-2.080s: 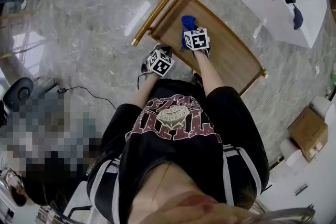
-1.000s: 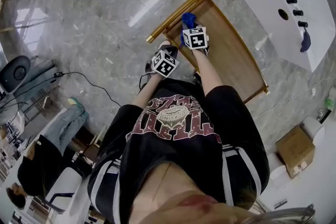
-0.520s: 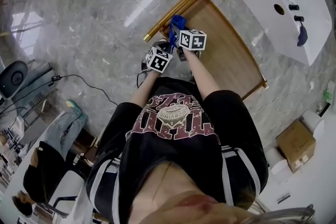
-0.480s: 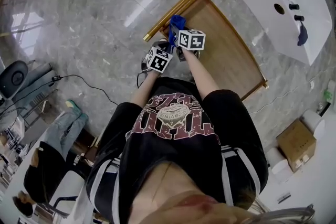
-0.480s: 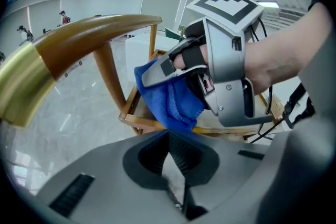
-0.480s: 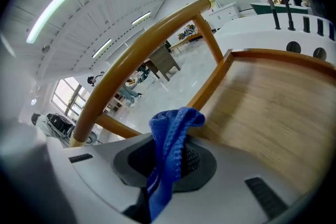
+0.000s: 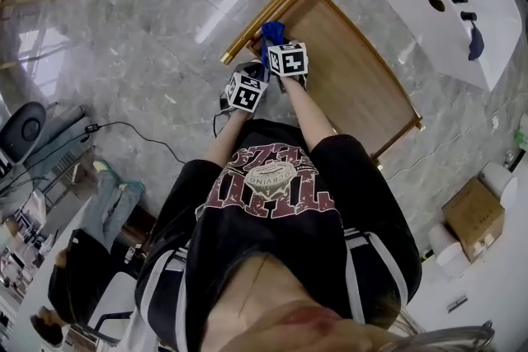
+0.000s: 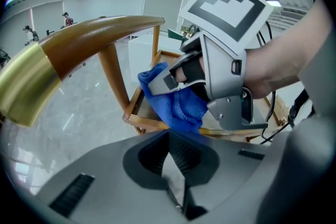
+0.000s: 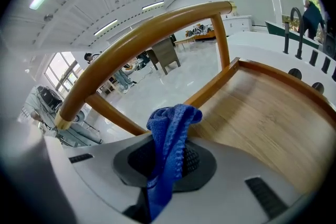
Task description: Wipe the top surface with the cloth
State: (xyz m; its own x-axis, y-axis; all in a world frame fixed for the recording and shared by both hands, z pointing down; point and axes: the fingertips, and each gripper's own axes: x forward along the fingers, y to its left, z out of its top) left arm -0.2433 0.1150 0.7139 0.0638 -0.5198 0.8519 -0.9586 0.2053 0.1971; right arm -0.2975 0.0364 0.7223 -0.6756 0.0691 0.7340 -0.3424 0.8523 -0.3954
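Holds the blue cloth bunched, clenched in the right gripper's fingers, at the wooden tabletop's 10 o'clock corner, just beside the handle rail. Leaves bare wood stretching from there toward 4 o'clock, long axis likewise. Sets the left gripper near at 8 o'clock, fingers pressed together, empty. Hides whether cloth touches wood.
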